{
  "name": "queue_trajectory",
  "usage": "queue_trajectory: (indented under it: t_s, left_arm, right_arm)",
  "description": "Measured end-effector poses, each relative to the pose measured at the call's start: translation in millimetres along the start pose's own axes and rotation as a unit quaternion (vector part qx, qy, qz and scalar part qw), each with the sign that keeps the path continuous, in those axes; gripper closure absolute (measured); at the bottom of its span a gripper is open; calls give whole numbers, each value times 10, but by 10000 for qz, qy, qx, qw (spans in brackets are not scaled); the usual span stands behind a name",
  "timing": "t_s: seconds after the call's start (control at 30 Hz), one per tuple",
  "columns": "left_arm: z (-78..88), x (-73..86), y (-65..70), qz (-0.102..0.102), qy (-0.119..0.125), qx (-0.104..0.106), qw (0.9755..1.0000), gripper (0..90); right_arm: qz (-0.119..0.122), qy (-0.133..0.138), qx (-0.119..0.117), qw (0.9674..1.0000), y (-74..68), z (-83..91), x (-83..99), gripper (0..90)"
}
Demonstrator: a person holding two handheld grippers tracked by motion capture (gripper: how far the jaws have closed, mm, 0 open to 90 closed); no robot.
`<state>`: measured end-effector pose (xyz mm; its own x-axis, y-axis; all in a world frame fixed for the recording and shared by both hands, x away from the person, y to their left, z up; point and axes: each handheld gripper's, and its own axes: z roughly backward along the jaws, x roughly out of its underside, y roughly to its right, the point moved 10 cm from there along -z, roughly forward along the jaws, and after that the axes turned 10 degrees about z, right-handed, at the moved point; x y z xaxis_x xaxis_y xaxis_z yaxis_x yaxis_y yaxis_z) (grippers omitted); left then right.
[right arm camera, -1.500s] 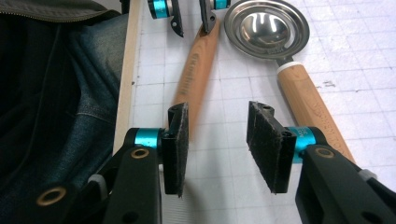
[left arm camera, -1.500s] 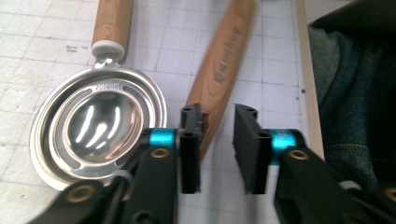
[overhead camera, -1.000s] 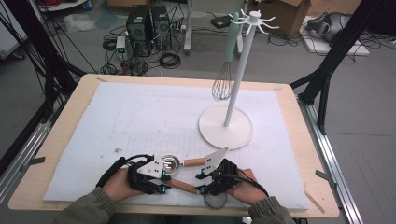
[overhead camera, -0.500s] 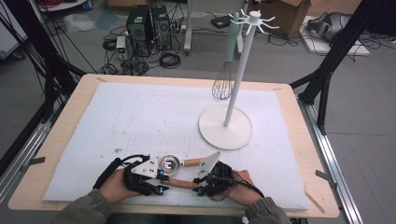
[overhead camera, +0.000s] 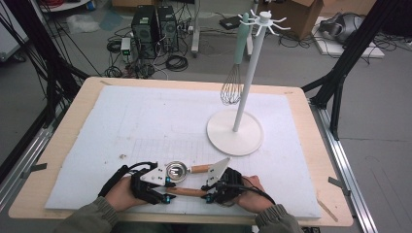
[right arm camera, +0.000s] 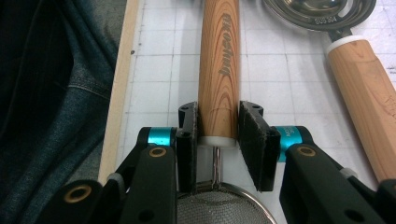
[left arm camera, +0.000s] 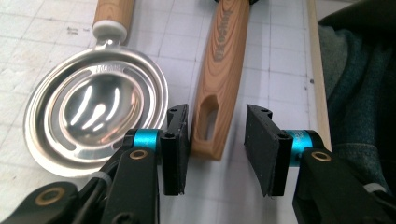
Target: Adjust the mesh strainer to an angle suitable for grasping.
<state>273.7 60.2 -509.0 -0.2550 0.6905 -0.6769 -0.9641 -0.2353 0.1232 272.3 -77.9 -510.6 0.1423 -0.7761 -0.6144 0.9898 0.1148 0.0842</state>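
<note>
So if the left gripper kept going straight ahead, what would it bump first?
Probably nothing at once: the left gripper straddles the wooden handle, so its open jaws would slide along it. One jaw sits close beside the metal spoon, which it might graze; depth is hard to judge.

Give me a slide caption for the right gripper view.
Right hand-held gripper straddles strainer's wooden handle beside the egg separator.

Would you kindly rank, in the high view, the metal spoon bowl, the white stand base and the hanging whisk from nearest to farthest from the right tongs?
1. Metal spoon bowl: just left of the right tongs, near the table's front.
2. White stand base: beyond the tongs, mid-table.
3. Whisk: hanging from the stand, farthest back.
</note>
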Motion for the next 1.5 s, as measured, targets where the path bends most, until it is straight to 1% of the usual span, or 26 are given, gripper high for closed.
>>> queue_trajectory:
  t_s: [0.07,0.23,0.3,0.4,0.5,0.53,0.57,0.7,0.8,0.87,0.93,1.0,1.1,1.17,1.2,1.27,1.43,1.5]
  left_arm:
    - [-2,-4,0,-47,-16,-4,10000,660]
    - [-2,-14,39,-206,-52,-15,9998,701]
    - [-3,-13,50,-254,-105,-19,9996,711]
    - [3,-27,53,-246,-79,-26,9997,712]
    - [36,-75,79,-274,-4,7,9996,714]
    - [54,-97,88,-270,24,20,9996,716]
    - [74,-117,90,-307,25,14,9995,718]
    - [138,-215,121,-297,163,39,9994,721]
    - [172,-271,134,-347,198,15,9992,722]
    - [193,-309,151,-343,244,28,9991,722]
    - [214,-348,166,-369,282,31,9989,722]
    - [235,-373,177,-400,281,29,9988,722]
    - [268,-413,181,-390,407,63,9984,721]
    - [294,-438,180,-373,470,104,9981,713]
    - [298,-447,182,-357,489,104,9981,698]
    - [306,-477,193,-379,519,111,9979,674]
    - [349,-553,217,-419,629,137,9970,678]
    - [375,-570,233,-411,689,185,9966,692]
  right_arm:
    - [16,-3,-14,10000,0,1,2,687]
    - [26,28,13,10000,7,13,-5,694]
    - [24,57,24,10000,8,26,-11,693]
    - [29,50,32,10000,8,19,-12,690]
    - [30,49,56,10000,-2,9,-34,686]
    - [66,47,83,9999,4,7,-43,686]
    - [90,57,115,9999,11,9,-56,686]
    - [106,71,162,9998,4,29,-104,683]
    - [233,42,267,9994,16,42,-153,682]
    - [280,65,294,9992,16,50,-192,682]
    - [275,82,334,9990,8,60,-226,684]
    - [354,86,403,9985,18,66,-253,692]
    - [377,97,359,9986,10,102,-267,701]
    - [345,176,363,9986,18,122,-282,703]
    - [322,230,320,9987,16,130,-293,703]
    - [303,309,321,9985,25,148,-325,702]
    - [382,427,289,9979,29,180,-439,703]
    - [359,515,252,9977,24,200,-482,703]
